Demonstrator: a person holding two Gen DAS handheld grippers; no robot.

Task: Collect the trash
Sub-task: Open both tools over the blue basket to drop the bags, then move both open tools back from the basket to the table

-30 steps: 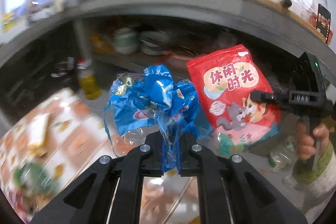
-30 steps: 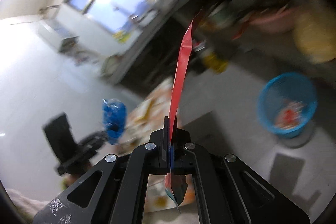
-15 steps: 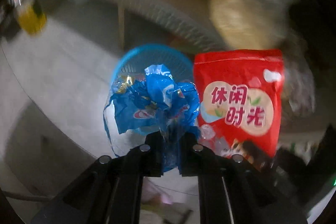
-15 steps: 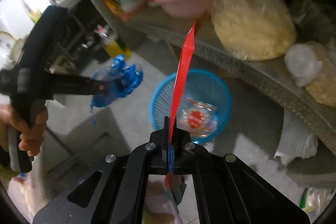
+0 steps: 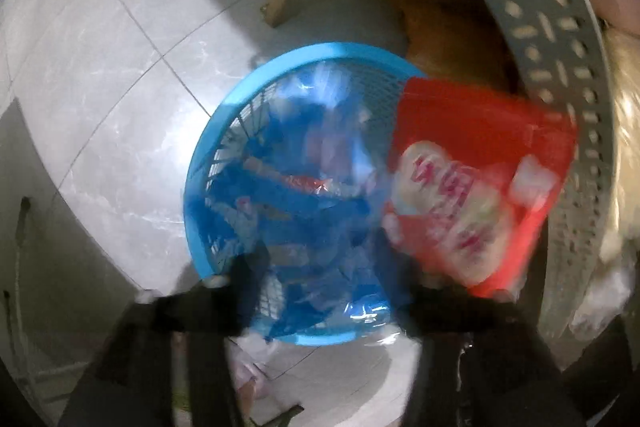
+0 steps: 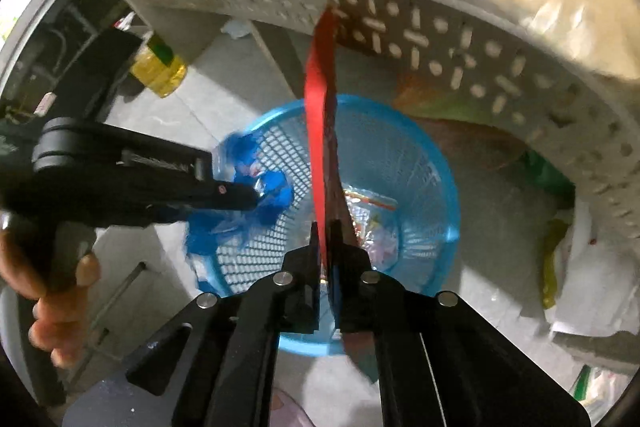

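Left claw (image 6: pixel 240 193) opening, blue wrapper (image 6: pixel 268 195) over blue basket (image 6: pixel 440 163), red packet (image 6: pixel 320 115) between right claw (image 6: pixel 325 247)

A pale grey tiled floor (image 5: pixel 120 75) is seen. A blue mesh basket (image 6: pixel 436 163) stands on it, below a perforated grey shelf (image 6: pixel 440 39). A yellow bottle (image 6: pixel 160 71) stands nearby on the floor.

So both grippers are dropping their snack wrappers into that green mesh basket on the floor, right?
Nearly: the mesh basket is blue, not green, as the right wrist view shows. The left gripper and right gripper both hang over it with their wrappers.
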